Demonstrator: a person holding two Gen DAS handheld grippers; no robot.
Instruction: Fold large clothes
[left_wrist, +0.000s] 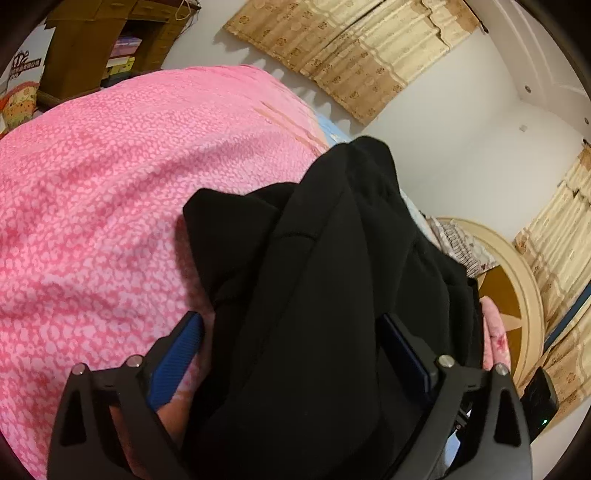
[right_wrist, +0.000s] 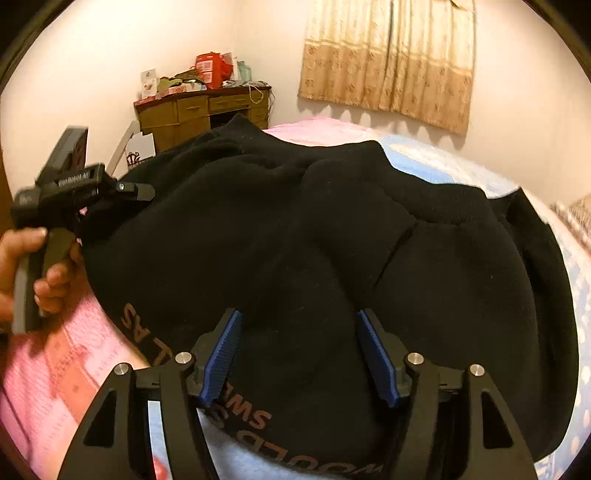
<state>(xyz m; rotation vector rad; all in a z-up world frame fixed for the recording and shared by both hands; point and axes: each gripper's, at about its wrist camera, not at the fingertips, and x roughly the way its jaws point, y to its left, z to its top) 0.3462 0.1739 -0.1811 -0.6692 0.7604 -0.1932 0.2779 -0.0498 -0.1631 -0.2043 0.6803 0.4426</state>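
A large black garment (right_wrist: 314, 240) with tan lettering lies bunched on the bed. In the left wrist view the black garment (left_wrist: 325, 295) fills the space between the blue-padded fingers of my left gripper (left_wrist: 291, 332), whose jaws stand wide apart around the cloth. My right gripper (right_wrist: 297, 332) hovers over the garment's lettered edge with its jaws wide open and nothing pinched. The left gripper (right_wrist: 74, 195), held by a hand, also shows at the garment's left edge in the right wrist view.
A pink patterned blanket (left_wrist: 110, 221) covers the bed, with a light blue sheet (right_wrist: 443, 162) at the far side. A wooden desk (right_wrist: 203, 110) with clutter stands by the wall. Curtains (right_wrist: 388, 55) hang behind. A round headboard (left_wrist: 517, 288) is at the right.
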